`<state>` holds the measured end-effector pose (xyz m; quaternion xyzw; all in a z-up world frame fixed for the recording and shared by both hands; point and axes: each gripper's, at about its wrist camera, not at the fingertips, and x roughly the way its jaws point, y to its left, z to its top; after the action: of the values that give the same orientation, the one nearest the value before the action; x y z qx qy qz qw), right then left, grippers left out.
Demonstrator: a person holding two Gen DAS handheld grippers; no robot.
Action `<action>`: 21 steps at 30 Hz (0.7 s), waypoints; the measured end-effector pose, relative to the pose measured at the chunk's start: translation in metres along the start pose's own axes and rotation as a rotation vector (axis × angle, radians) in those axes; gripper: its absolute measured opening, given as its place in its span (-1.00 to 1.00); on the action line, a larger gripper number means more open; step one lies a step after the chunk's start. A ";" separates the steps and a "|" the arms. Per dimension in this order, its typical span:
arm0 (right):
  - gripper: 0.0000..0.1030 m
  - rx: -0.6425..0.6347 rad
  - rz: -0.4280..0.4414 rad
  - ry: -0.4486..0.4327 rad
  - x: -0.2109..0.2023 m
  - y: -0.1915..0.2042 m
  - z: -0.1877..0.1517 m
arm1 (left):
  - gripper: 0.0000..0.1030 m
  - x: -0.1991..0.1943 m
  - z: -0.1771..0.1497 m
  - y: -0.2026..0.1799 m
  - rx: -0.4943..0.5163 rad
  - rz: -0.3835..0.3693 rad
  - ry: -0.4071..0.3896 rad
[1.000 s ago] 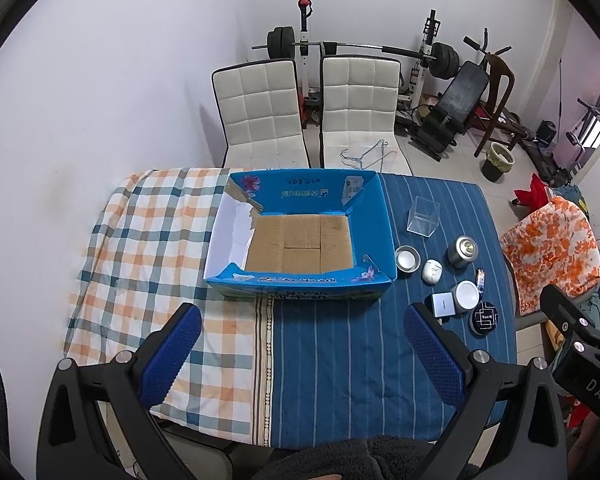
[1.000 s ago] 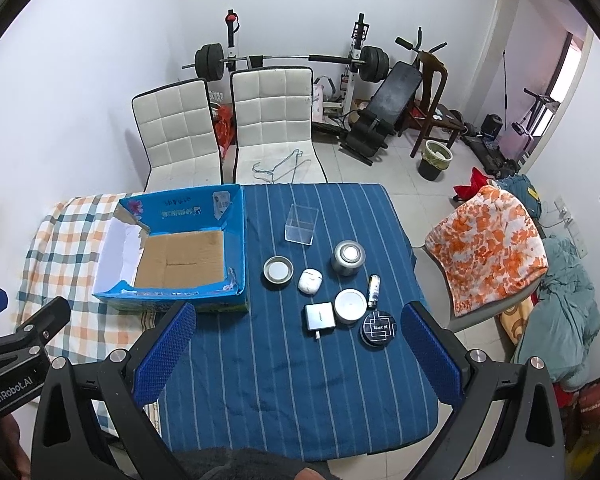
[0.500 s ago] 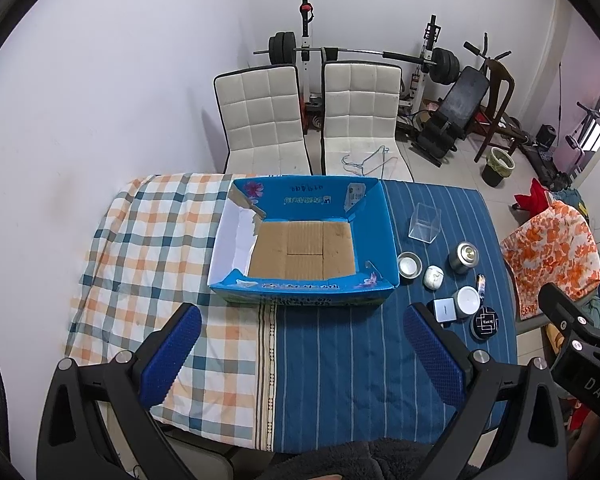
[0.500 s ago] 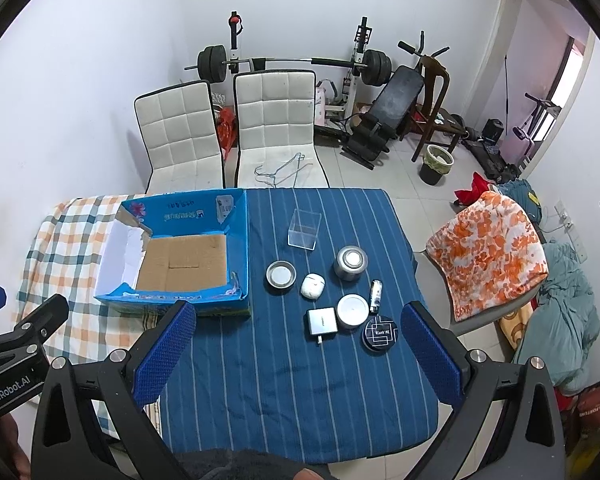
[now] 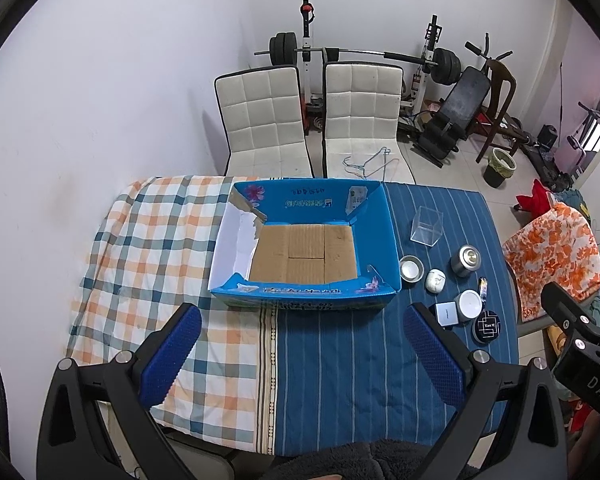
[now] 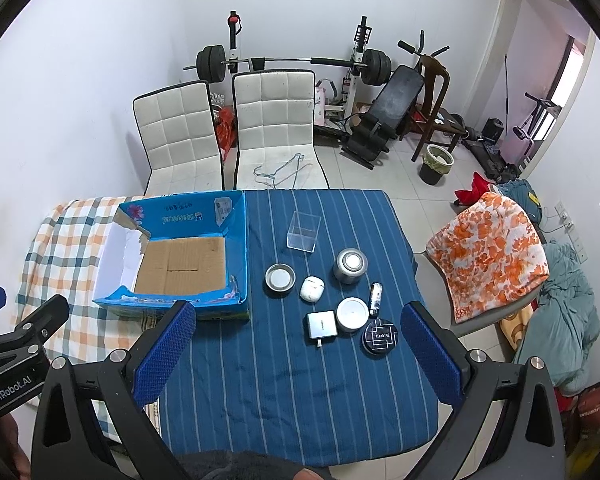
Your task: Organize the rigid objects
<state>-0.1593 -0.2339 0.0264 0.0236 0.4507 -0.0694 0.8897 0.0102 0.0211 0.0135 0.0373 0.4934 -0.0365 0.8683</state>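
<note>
An open blue cardboard box (image 5: 376,220) (image 6: 236,236) with a bare brown floor stands on the table. To its right on the blue striped cloth lie a clear plastic cube (image 6: 303,230), a metal tin (image 6: 350,265), a small round dish (image 6: 279,277), a white earbud case (image 6: 312,288), a white charger (image 6: 321,324), a white round lid (image 6: 352,313), a black round case (image 6: 380,337) and a small tube (image 6: 375,299). My left gripper (image 5: 300,356) is open and empty, high above the table's near edge. My right gripper (image 6: 296,352) is open and empty, above the near cloth.
The table wears a checked cloth (image 5: 152,248) on the left and a blue striped cloth (image 6: 284,384) on the right. Two white chairs (image 6: 274,120) stand behind the table. An orange-patterned chair (image 6: 488,248) is at the right. Gym gear lines the back wall.
Both grippers have risen and drawn back a little, so the table looks smaller and lower in both views. Nothing on the table has moved.
</note>
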 end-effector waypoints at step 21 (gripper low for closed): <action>1.00 0.136 -0.069 0.063 0.060 -0.065 0.011 | 1.00 0.024 0.017 -0.013 0.014 -0.009 0.021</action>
<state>-0.1248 -0.3051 -0.0142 0.0703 0.4731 -0.1297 0.8686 0.0358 0.0059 0.0009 0.0415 0.5023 -0.0432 0.8626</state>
